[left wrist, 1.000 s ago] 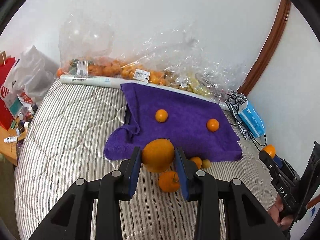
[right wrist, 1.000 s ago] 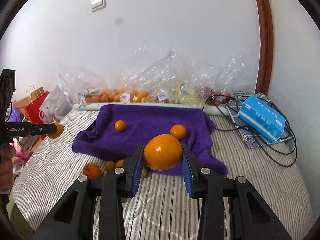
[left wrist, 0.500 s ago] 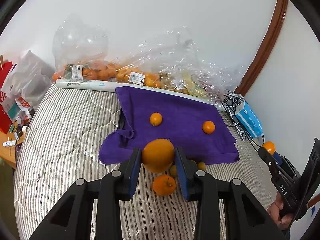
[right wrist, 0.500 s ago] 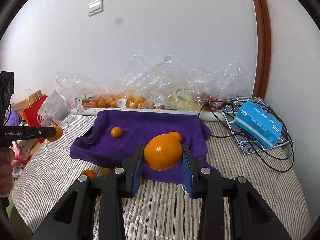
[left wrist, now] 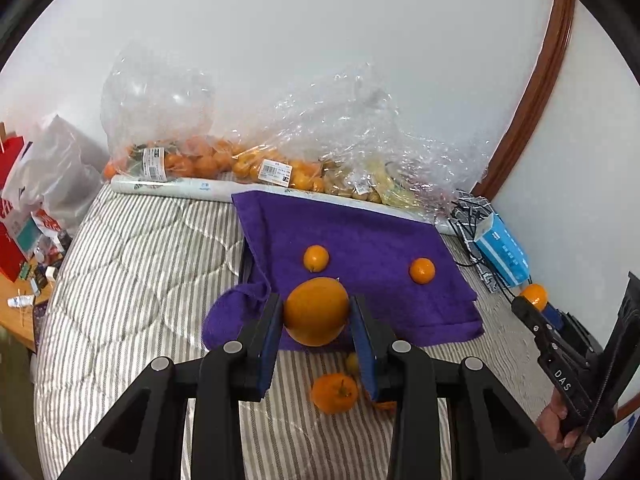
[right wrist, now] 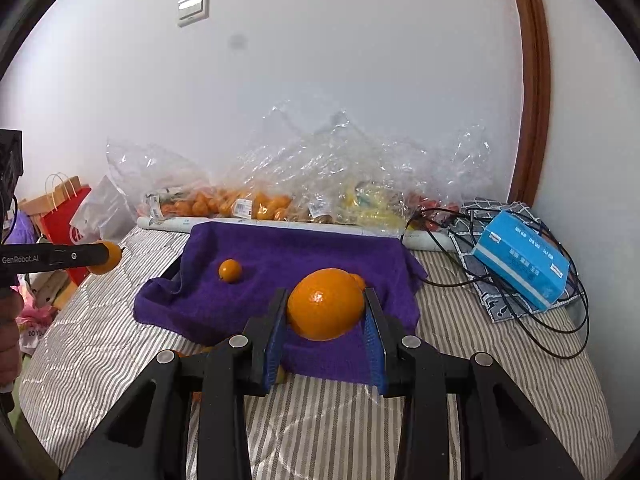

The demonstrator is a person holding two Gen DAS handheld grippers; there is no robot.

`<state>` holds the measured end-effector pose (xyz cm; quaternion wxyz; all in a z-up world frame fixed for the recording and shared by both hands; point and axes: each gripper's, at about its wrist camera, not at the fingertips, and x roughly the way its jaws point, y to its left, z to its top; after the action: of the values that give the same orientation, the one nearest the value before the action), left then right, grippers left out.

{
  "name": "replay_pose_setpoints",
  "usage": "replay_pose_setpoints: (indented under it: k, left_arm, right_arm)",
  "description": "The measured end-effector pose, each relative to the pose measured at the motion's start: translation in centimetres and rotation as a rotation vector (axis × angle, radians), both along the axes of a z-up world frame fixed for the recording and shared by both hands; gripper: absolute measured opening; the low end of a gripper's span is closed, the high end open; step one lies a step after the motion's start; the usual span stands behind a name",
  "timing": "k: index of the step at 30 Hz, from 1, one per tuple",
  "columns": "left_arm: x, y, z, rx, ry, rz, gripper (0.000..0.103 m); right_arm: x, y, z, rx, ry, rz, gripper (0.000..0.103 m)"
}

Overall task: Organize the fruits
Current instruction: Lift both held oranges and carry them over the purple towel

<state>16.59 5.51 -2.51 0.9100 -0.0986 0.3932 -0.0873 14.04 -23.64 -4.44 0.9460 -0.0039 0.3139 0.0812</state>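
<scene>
My left gripper (left wrist: 316, 312) is shut on a large orange (left wrist: 317, 310), held above the near edge of a purple towel (left wrist: 360, 232). Two small mandarins (left wrist: 316, 258) (left wrist: 421, 270) lie on the towel. A mandarin with a stem (left wrist: 334, 392) lies on the striped bed below my fingers. My right gripper (right wrist: 325, 305) is shut on another large orange (right wrist: 325, 303) over the towel (right wrist: 288, 256); one mandarin (right wrist: 230, 270) shows on it, the other peeks out behind the orange. Each gripper shows in the other's view, at its edge.
Clear plastic bags of fruit (left wrist: 248, 164) and a paper roll (left wrist: 172, 188) line the wall behind the towel. A blue box (right wrist: 520, 260) on black cables lies at the right. Red and white bags (left wrist: 24, 208) stand left of the bed.
Both grippers have risen and moved forward toward the towel with their oranges still held. The loose mandarin on the bed now sits lower in the left wrist view.
</scene>
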Motion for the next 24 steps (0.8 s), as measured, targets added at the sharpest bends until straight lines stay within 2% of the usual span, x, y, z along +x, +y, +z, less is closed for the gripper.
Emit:
replay_pose_setpoints:
  k: [10,24]
  left_arm:
    - [2.9,0.4,-1.3,0.063,-0.013,0.033,0.032]
    - [7.4,0.0,-4.4,0.052,0.049,0.030,0.032]
  right_arm:
    - [3.5,0.6,-1.3,-0.004,0.026,-0.011,0.036]
    - [7.7,0.3,-5.4,0.009,0.099,-0.021,0.036]
